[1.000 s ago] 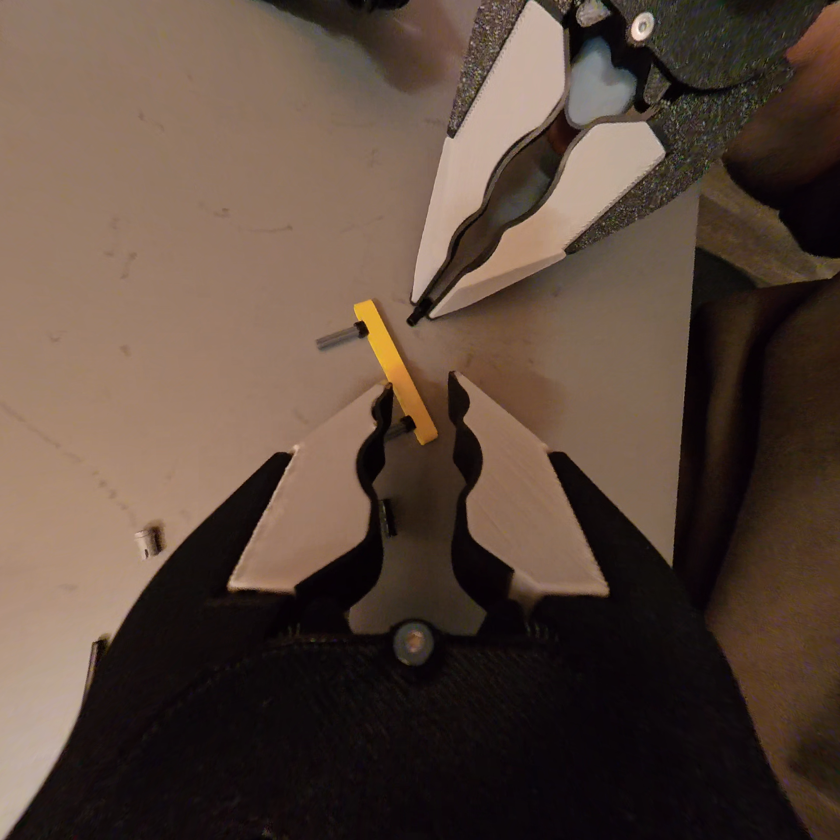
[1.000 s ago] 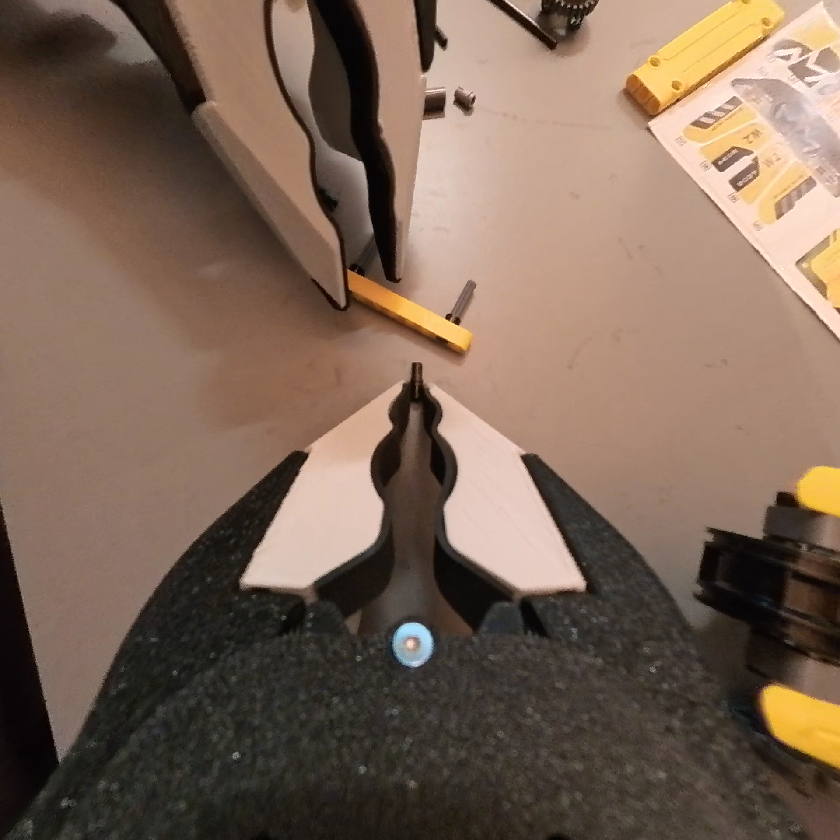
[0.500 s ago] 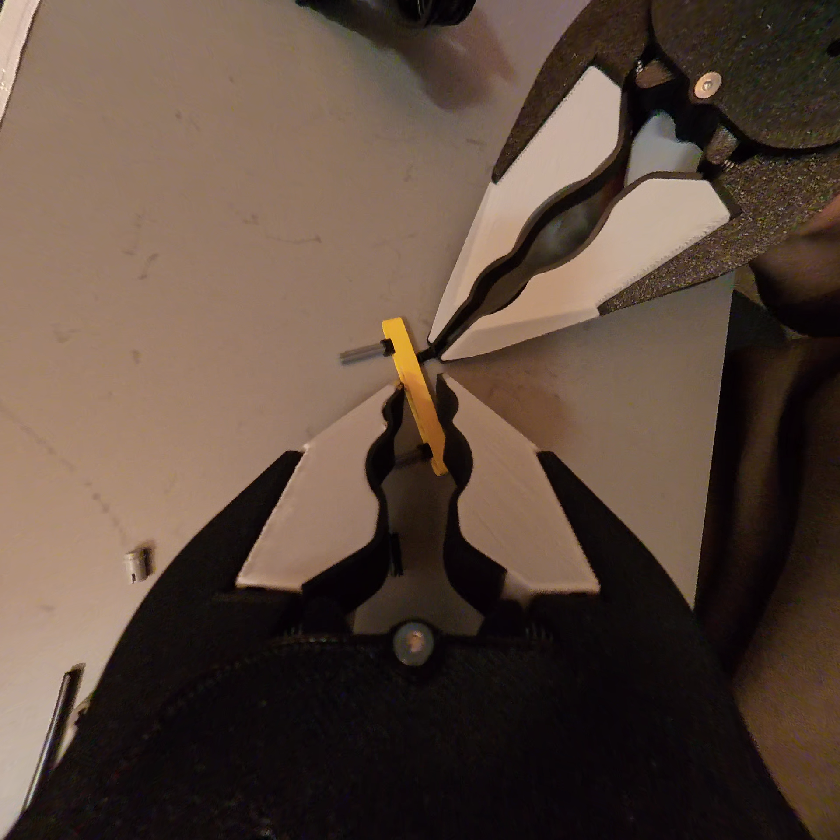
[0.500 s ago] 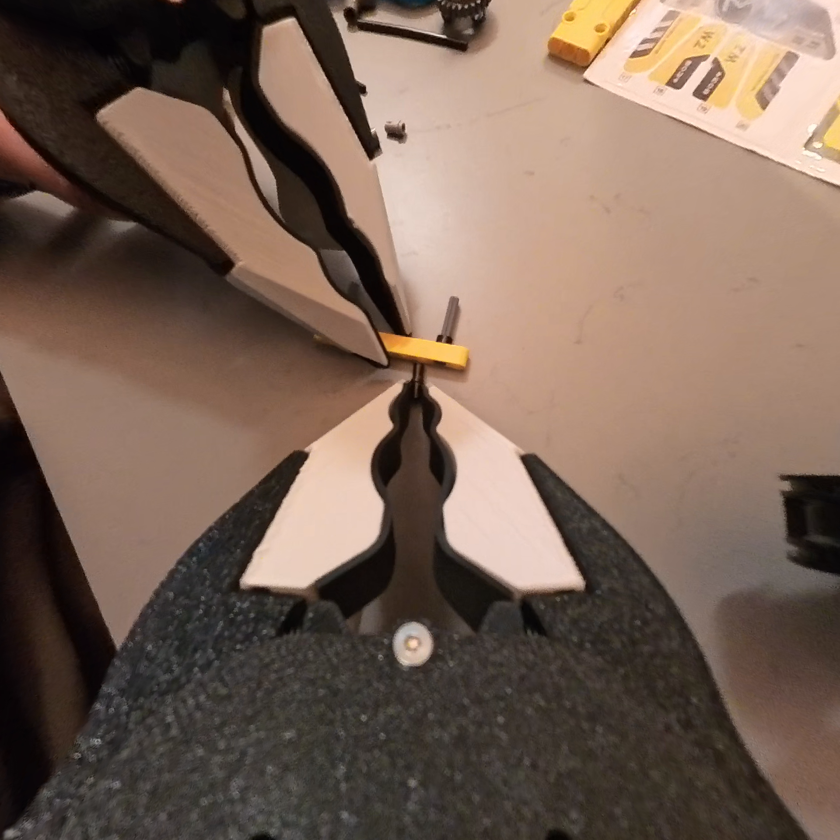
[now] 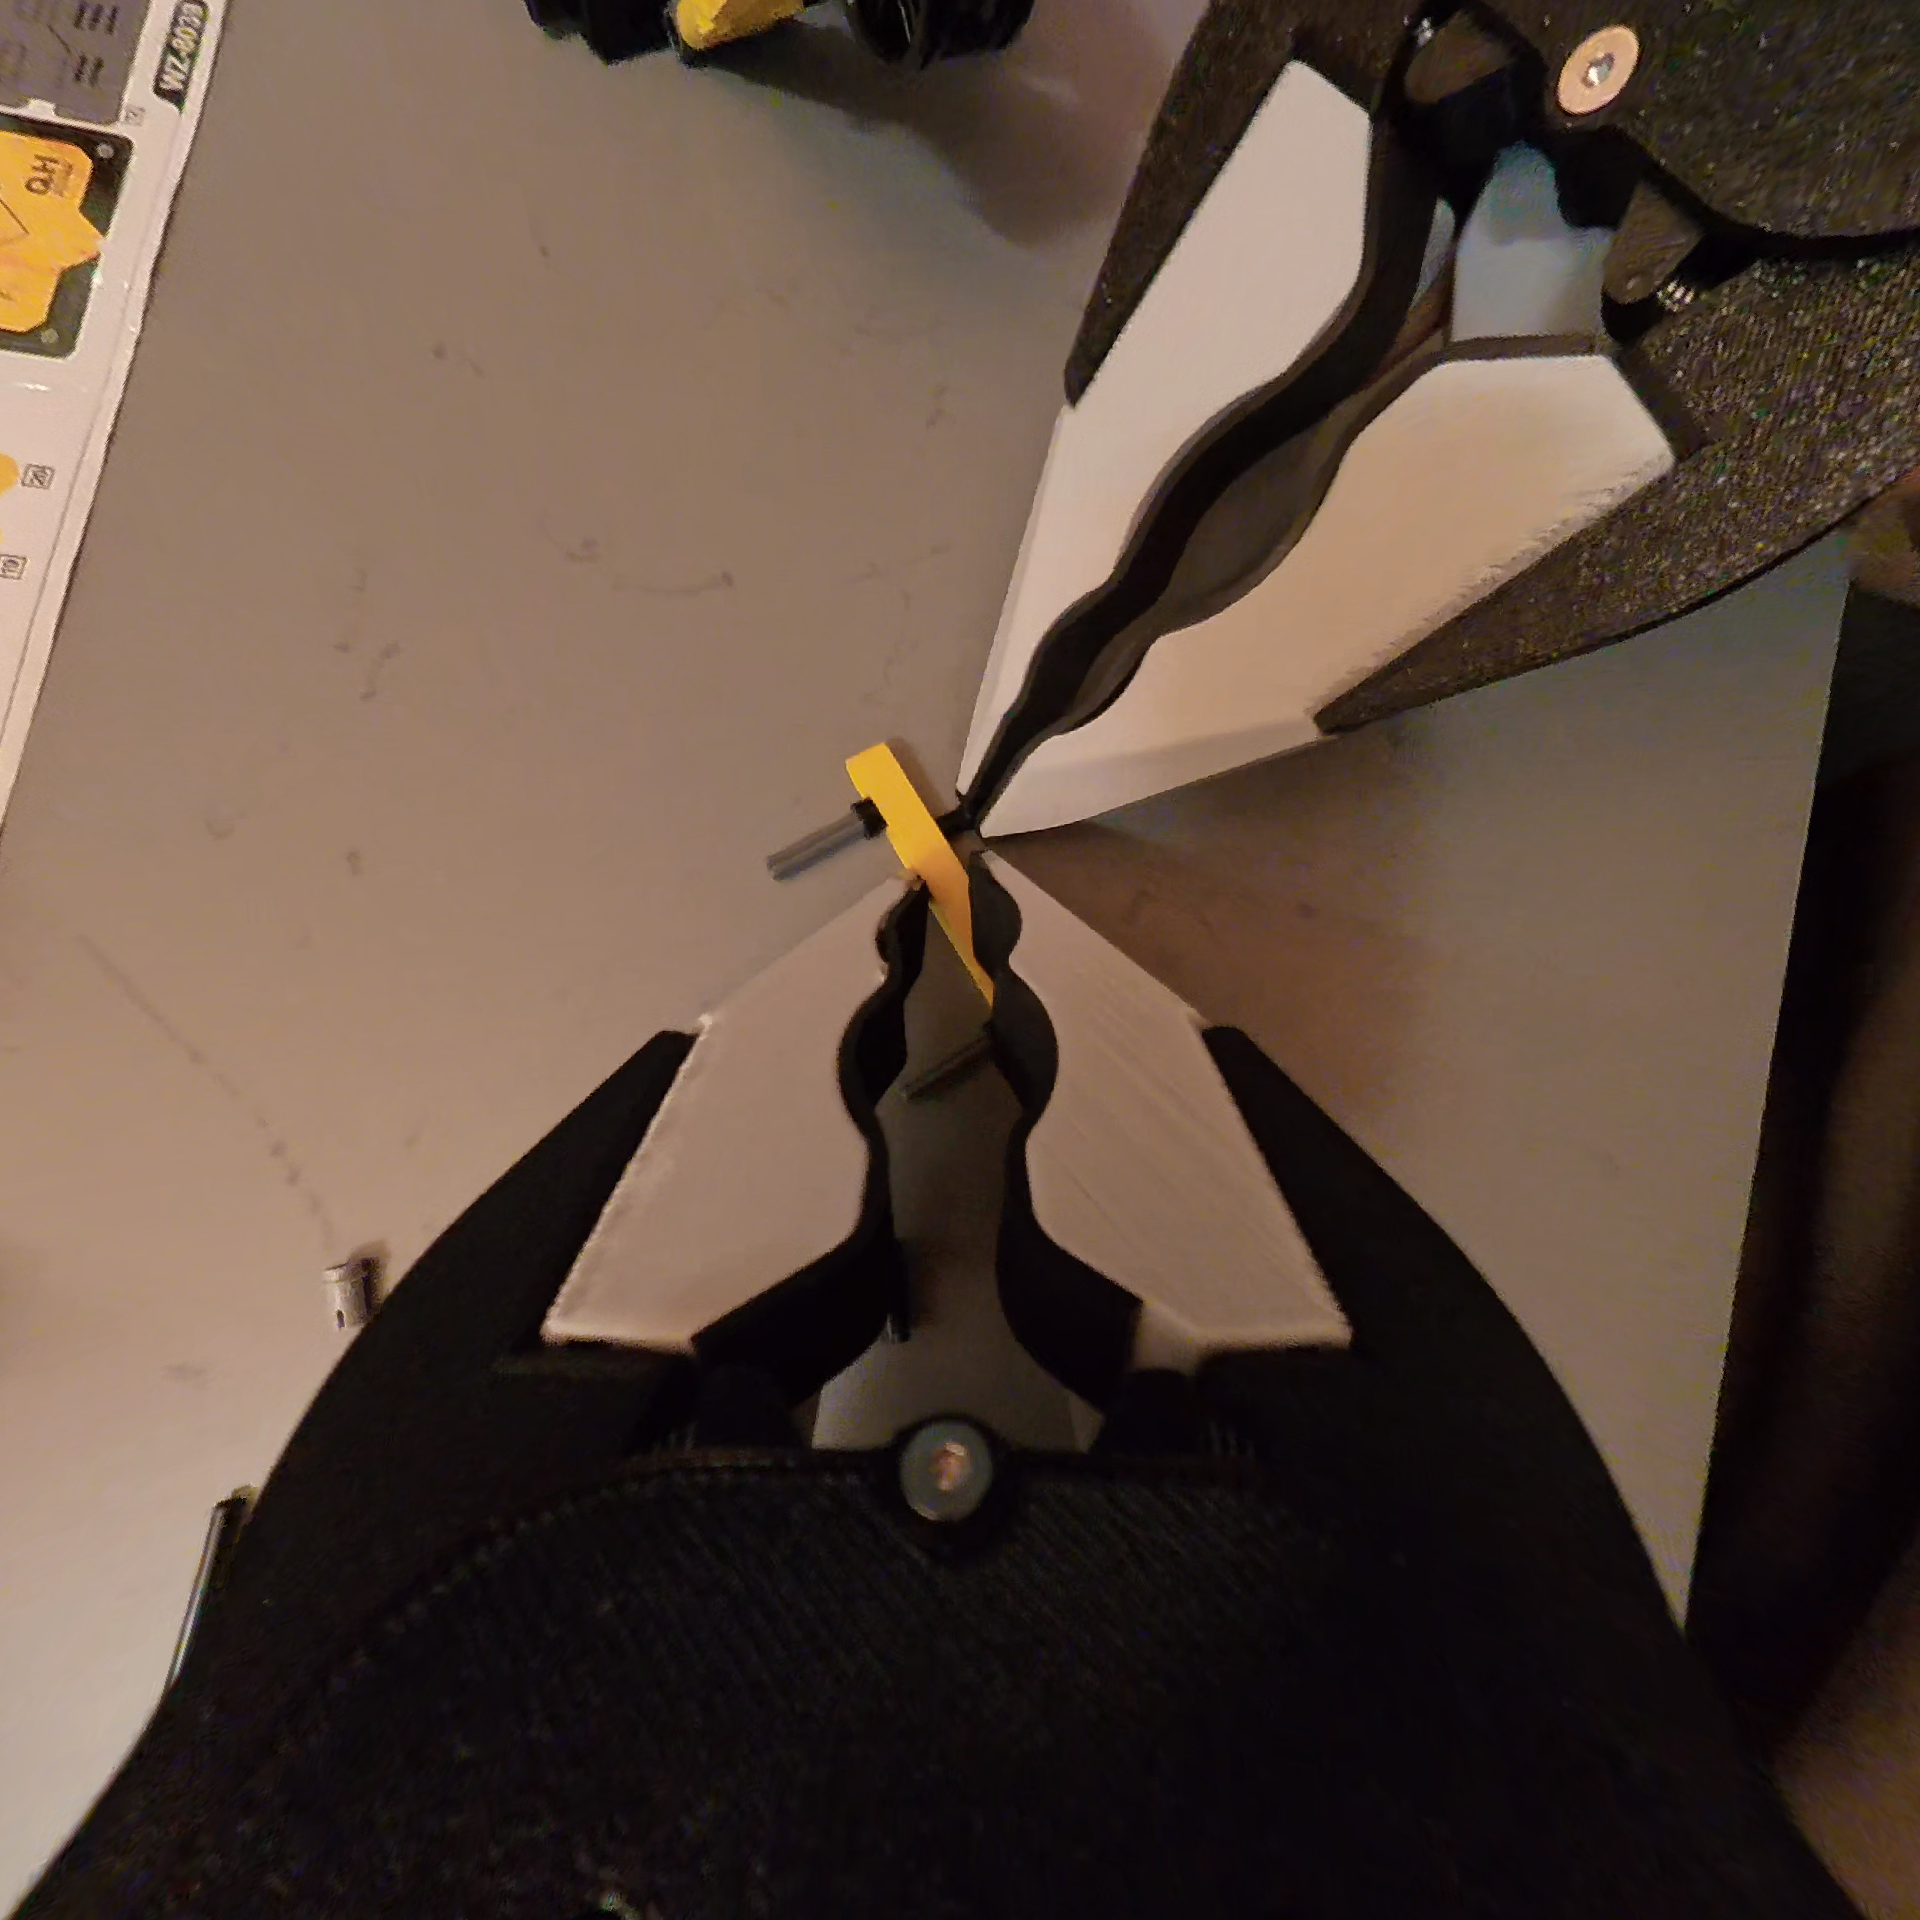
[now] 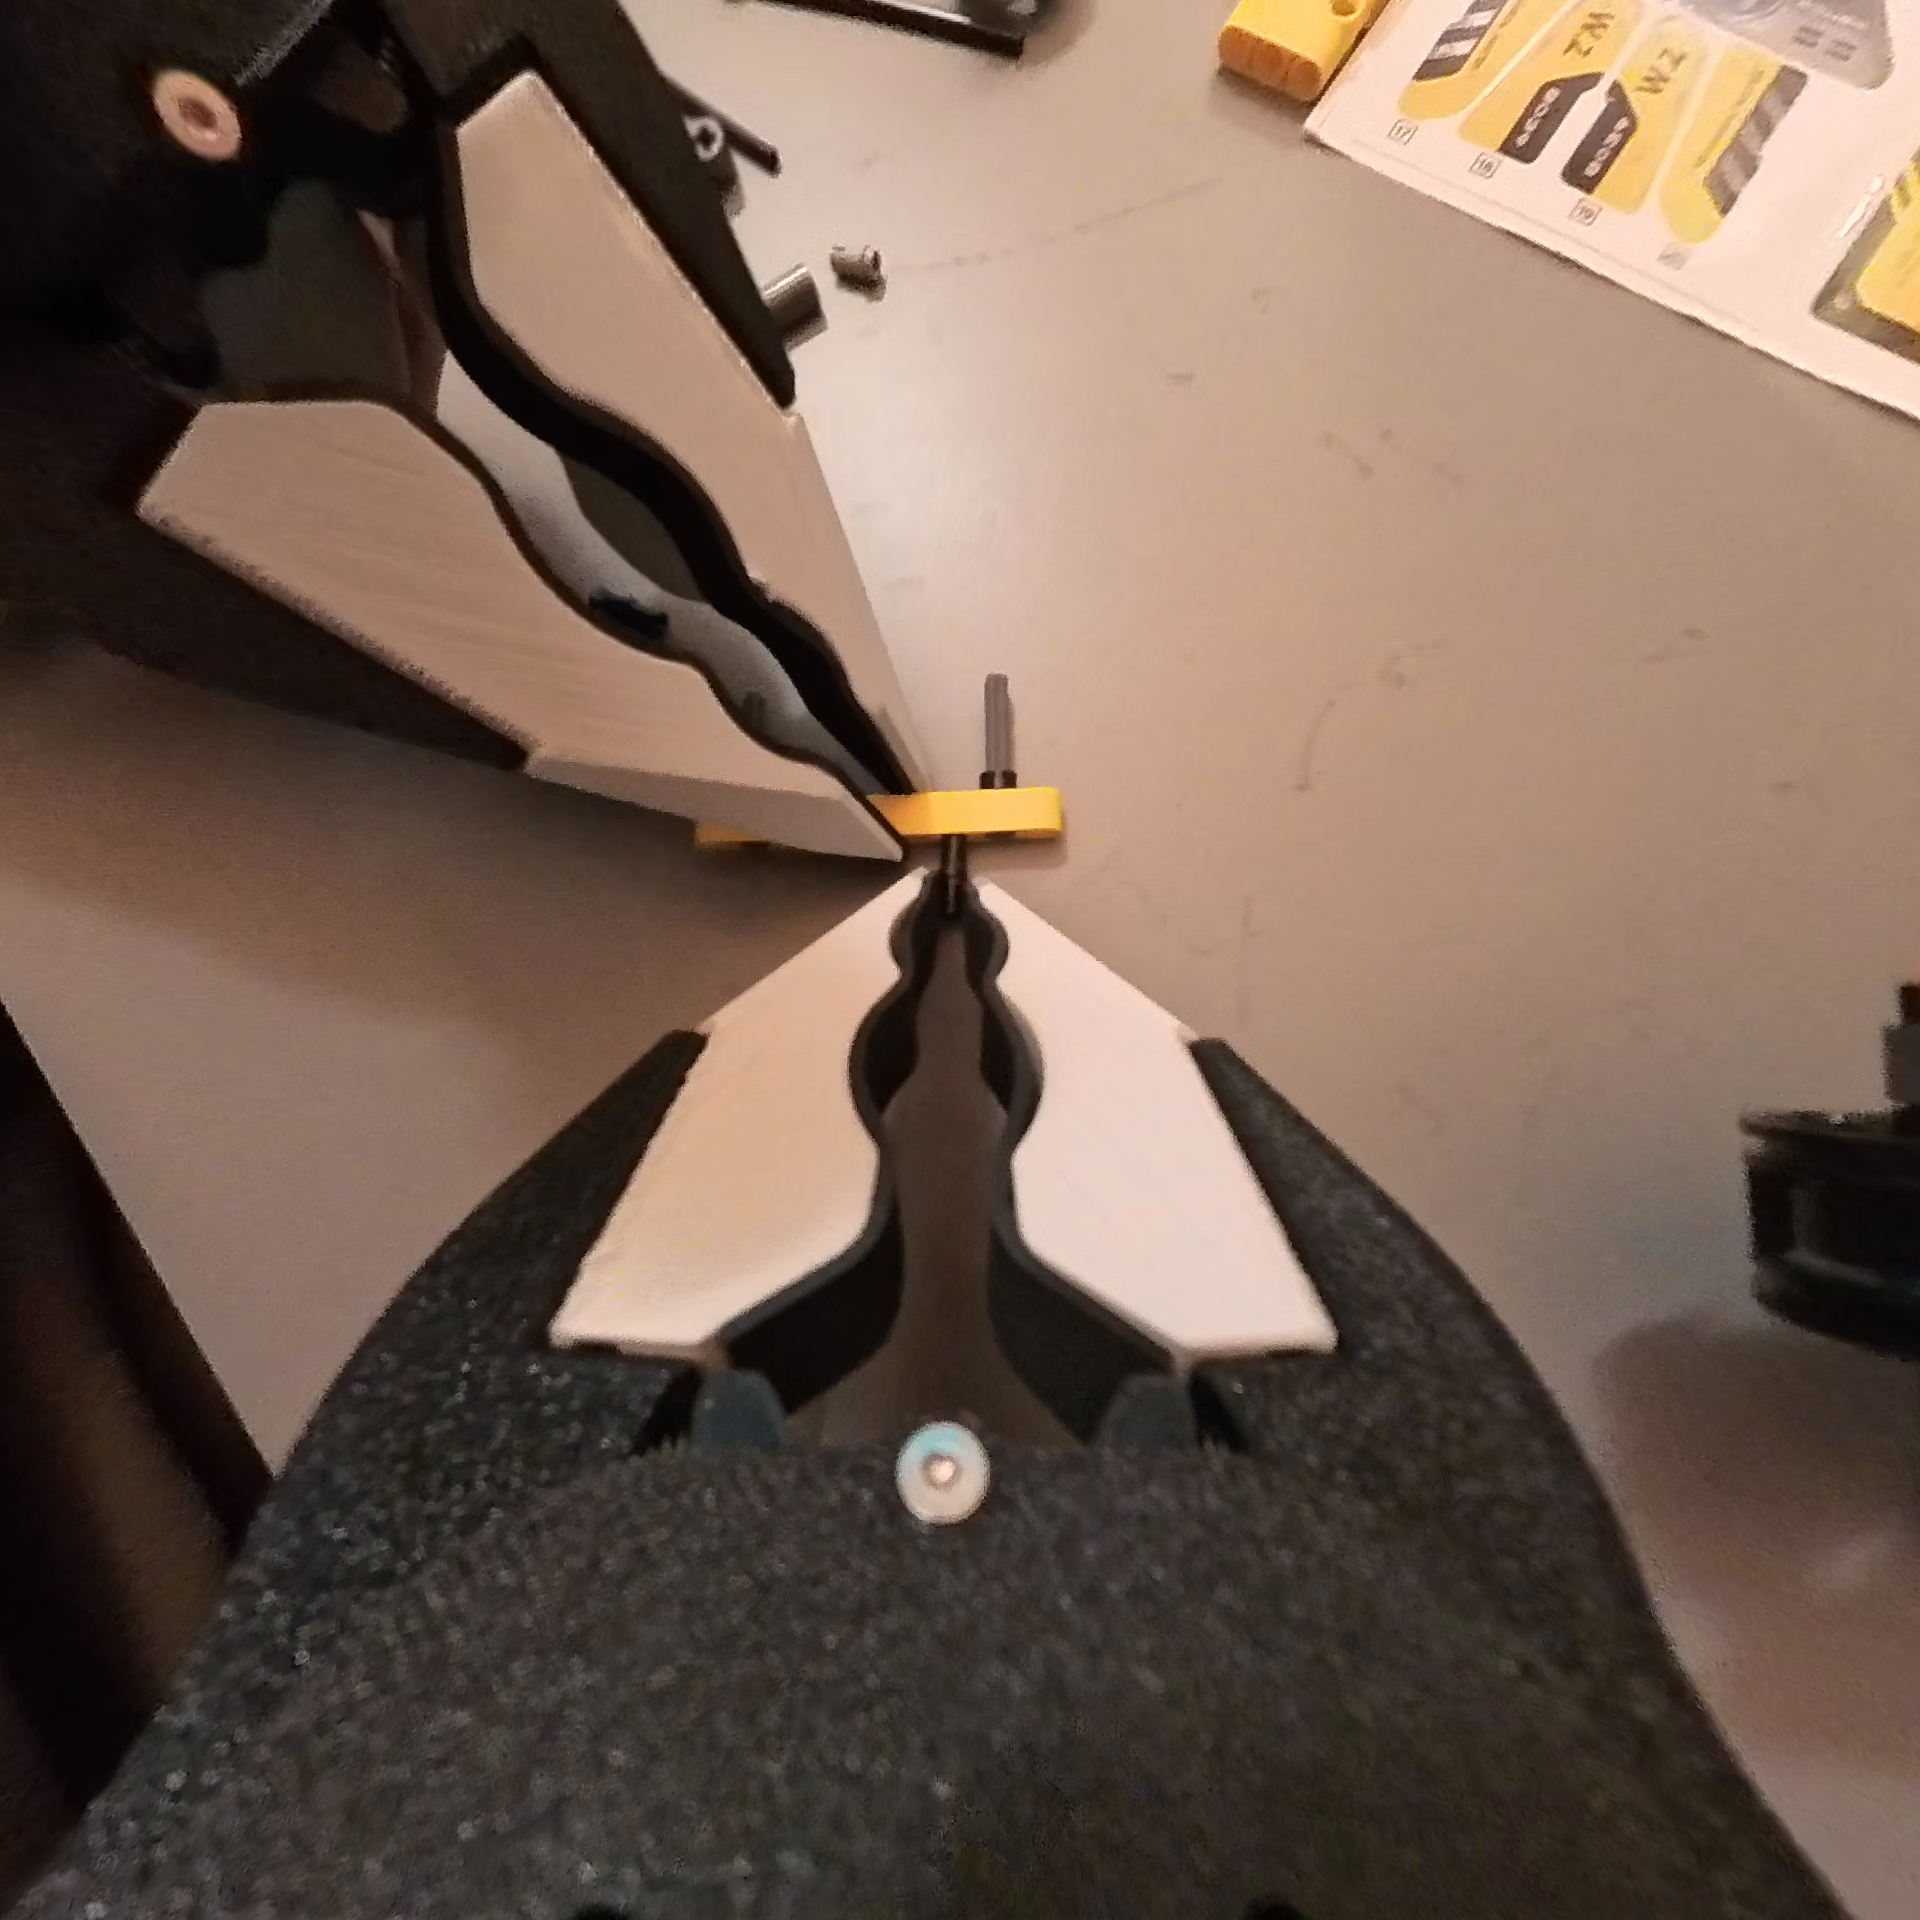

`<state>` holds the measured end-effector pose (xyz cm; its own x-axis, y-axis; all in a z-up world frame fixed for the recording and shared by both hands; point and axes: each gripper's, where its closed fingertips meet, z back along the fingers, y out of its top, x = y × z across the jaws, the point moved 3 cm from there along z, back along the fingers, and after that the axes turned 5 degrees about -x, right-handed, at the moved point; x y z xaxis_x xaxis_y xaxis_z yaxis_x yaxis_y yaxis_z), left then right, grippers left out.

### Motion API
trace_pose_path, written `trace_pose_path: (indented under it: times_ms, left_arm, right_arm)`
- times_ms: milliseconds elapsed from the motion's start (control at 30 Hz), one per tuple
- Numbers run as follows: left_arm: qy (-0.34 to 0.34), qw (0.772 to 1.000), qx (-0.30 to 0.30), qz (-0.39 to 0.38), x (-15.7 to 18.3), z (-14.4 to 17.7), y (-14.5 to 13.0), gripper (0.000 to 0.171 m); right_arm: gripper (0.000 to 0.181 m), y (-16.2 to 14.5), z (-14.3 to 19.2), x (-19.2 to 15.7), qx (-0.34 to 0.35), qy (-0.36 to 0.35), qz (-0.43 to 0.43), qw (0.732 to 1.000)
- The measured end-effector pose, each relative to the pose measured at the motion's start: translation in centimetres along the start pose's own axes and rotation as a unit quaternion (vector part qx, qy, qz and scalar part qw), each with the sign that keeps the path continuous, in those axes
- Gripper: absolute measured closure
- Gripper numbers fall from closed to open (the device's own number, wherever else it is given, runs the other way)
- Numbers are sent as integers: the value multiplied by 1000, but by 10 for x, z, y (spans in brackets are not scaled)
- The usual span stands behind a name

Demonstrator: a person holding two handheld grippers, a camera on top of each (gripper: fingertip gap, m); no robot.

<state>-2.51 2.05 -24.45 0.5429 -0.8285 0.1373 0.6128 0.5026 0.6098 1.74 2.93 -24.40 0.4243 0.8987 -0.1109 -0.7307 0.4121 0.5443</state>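
A short yellow beam (image 5: pixel 914 821) stands on its edge over the grey table (image 5: pixel 520 520). My left gripper (image 5: pixel 945 888) is shut on its near part. A grey pin (image 5: pixel 816 844) sticks out of the beam's far end to the left, and another dark pin (image 5: pixel 940 1075) shows between the fingers. My right gripper (image 6: pixel 951 896) is shut on a small black pin (image 6: pixel 951 873) whose tip touches the beam (image 6: pixel 987 812) from the near side. The right gripper (image 5: pixel 971 819) comes in from the upper right in the left wrist view. The left gripper (image 6: pixel 891 816) comes in from the upper left in the right wrist view.
A printed sheet (image 6: pixel 1662 156) lies at the far right, with a yellow block (image 6: pixel 1288 42) beside it. A black wheel (image 6: pixel 1839 1216) sits at the right. A small silver bush (image 5: pixel 348 1288), a screw (image 6: pixel 857 260) and black wheel parts (image 5: pixel 831 26) lie around. The table edge (image 5: pixel 1766 1039) is close. My left and right fingertips are right by each other.
My left gripper has shut on the yellow beam and turned it up on its edge. My right gripper has brought the black pin up against the beam.
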Motion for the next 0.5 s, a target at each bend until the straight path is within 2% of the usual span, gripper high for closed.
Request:
trace_pose_path:
  times_ms: [200, 500]
  left_arm:
    - [1, 1000, 1, -1, 0, 0, 0, 165]
    - [-14, 1000, 5, 5, -1, 0, 0, 165]
  right_arm:
    - [178, 3, -1, 2, -35, -11, 80, 996]
    - [179, 7, 3, 2, 3, 28, 96, 995]
